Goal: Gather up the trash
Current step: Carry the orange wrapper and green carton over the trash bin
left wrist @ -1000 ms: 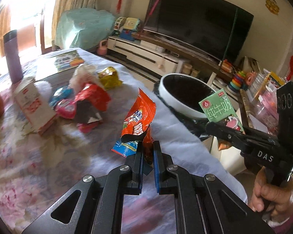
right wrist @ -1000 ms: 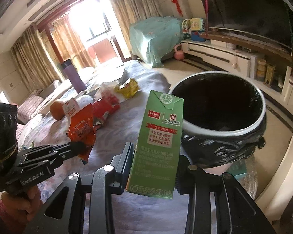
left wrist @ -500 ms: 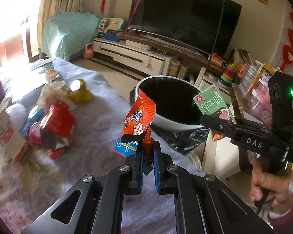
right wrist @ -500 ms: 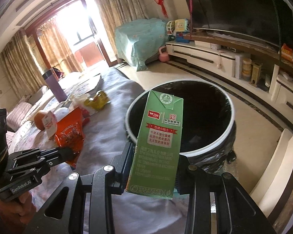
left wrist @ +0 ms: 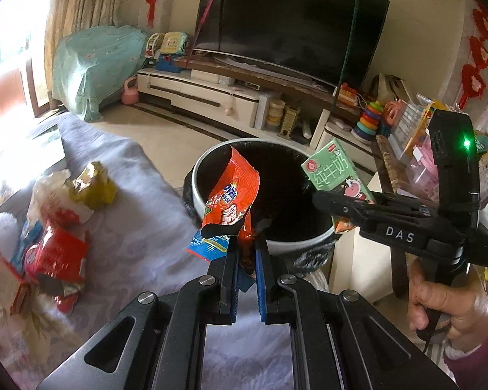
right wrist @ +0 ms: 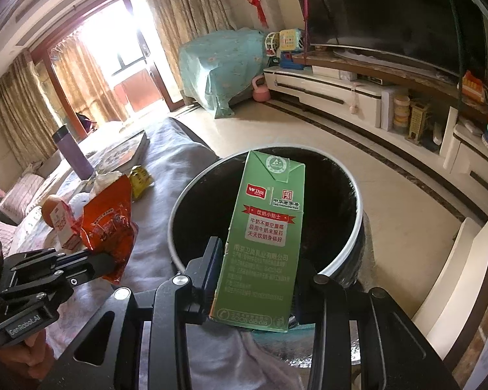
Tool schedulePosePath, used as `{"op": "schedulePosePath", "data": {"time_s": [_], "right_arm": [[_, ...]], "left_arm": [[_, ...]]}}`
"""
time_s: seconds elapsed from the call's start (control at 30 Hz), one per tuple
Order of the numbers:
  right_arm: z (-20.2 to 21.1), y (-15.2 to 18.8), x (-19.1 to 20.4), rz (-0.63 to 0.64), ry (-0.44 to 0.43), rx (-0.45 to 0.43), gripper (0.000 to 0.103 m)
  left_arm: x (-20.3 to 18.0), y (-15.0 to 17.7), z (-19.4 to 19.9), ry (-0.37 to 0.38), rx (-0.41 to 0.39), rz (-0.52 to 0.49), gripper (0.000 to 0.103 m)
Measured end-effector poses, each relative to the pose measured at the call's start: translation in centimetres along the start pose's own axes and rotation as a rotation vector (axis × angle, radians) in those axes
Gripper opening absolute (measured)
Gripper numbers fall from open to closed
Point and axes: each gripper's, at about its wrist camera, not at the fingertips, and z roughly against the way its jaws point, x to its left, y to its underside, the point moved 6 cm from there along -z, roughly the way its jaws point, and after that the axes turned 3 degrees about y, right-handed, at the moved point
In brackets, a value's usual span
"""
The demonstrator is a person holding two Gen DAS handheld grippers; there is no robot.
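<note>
Obs: my left hand-held gripper (left wrist: pixel 246 253) is clamped on an orange snack wrapper (left wrist: pixel 231 200), which stands up from the fingers with its top over the near rim of the trash bin (left wrist: pixel 201 201). My right hand-held gripper (right wrist: pixel 255 266) is clamped on a green milk carton (right wrist: pixel 263 243), held upright; in the right wrist view it sits in front of the bin's dark opening, and in the left wrist view it hangs at the far right side of the rim.

Bin: round, white rim, black liner, standing just beside the edge of the surface (left wrist: pixel 140 237), which is covered with a pale floral cloth. I cannot tell what is already inside; the interior reads as plain black.

Progress, my judgement: two pieces picked up and brought to the bin, neither released yet. Next step is to open both over the opening.

Left to do: a cluster remains well back on the surface — a yellow wrapper (left wrist: pixel 92 183), crumpled white paper (left wrist: pixel 53 191), a red packet (left wrist: pixel 60 255) and a small red-and-white box (left wrist: pixel 3 281). A purple flask (right wrist: pixel 73 151) also stands there; I would not count it as trash.
</note>
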Motion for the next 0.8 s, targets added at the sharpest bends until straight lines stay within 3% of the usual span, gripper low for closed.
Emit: {"op": "schedulePosePath", "data": {"time_s": [0.8], "right_arm": [[-3.4, -1.9, -1.9, 0.059, 0.027, 0.113, 0.037]], "left_arm": [[0.4, -4.6, -7.1, 0.023, 0.065, 0.012, 0.01]]}}
